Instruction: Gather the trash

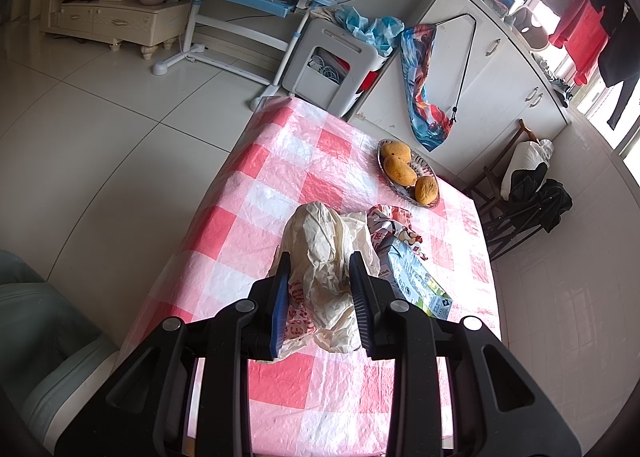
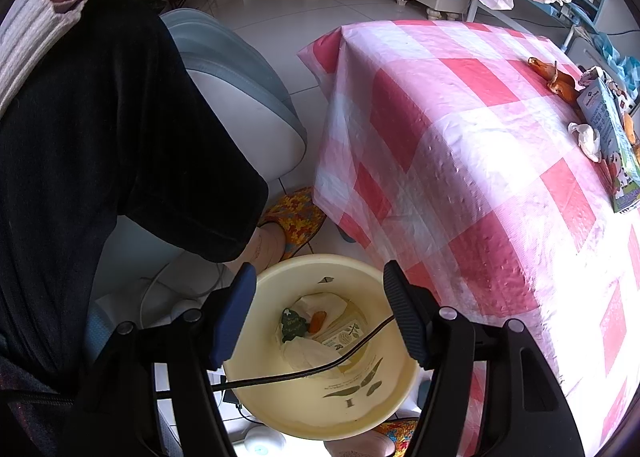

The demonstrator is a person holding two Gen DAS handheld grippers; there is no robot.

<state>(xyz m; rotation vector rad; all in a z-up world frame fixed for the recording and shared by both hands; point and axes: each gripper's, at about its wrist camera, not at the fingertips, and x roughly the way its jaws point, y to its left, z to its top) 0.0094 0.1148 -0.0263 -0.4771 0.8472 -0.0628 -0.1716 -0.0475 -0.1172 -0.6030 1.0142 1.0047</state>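
Holding a crumpled cream plastic bag (image 1: 326,269) in my left gripper (image 1: 320,277), its 2 blue pads pressed against the bag's sides above the counter (image 1: 280,185) with its pink-and-white checked cloth.

- Just right of the bag: 1 milk carton (image 1: 416,281) lying flat, 1 printed wrapper (image 1: 390,223) beyond it.
- Farther along the counter: 1 dish (image 1: 430,204) carrying 3 mangoes (image 1: 400,171).

My right gripper (image 2: 320,313): jaws apart, nothing between them, poised over 1 cream trash bin (image 2: 280,409) on the floor beside the counter.

- Inside the bin: white paper (image 2: 316,303), 1 orange scrap (image 2: 318,322), 1 green item (image 2: 292,325).
- Across the bin's mouth: 1 black cable (image 2: 304,373).
- On the counter, right wrist view: orange peels (image 2: 554,77), 1 white crumpled scrap (image 2: 588,139), both near the carton.
- Left of the bin: the person's dark trouser leg (image 2: 120,137), 1 patterned slipper (image 2: 296,213).
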